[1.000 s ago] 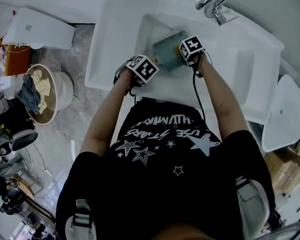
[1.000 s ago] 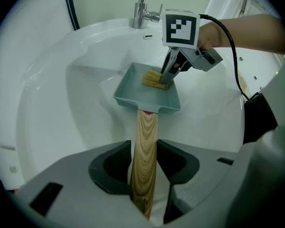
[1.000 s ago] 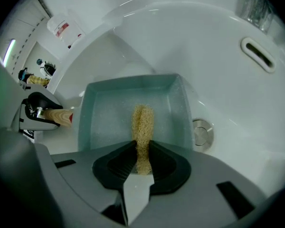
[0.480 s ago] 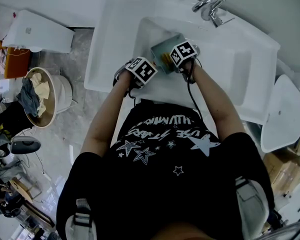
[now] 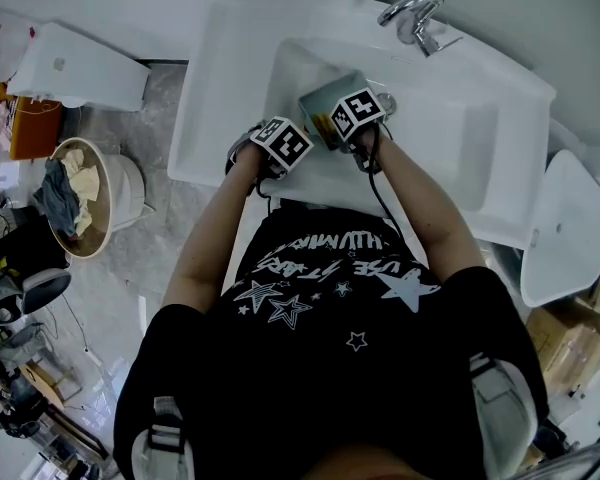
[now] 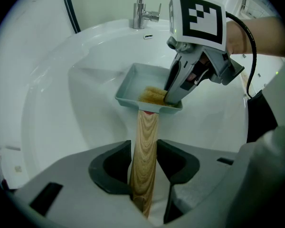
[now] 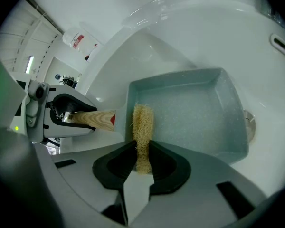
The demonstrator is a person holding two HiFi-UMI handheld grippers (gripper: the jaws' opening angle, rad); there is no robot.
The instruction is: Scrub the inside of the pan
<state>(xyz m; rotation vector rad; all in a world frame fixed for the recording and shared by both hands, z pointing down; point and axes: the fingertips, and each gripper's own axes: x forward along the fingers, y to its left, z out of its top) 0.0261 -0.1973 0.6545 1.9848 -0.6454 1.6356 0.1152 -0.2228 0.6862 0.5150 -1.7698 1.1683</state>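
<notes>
Right hand-held gripper (image 5: 345, 120) has slid back across the pan (image 5: 323, 96) toward its handle end.
Head view: the pan sits in the sink (image 5: 212, 88), by the basin's left wall, with the left hand-held gripper (image 5: 278, 148) just beside it. Left gripper view: jaws clamp the wooden handle (image 6: 145, 146), whose long axis runs straight ahead into the pan. Right gripper view: jaws pinch the loofah scrubber (image 7: 142, 125) at the handle-side wall; the open floor lies ahead of it.

The pan (image 5: 320, 103) lies in the sink (image 5: 210, 88), scrubber (image 7: 142, 122) inside it.
</notes>
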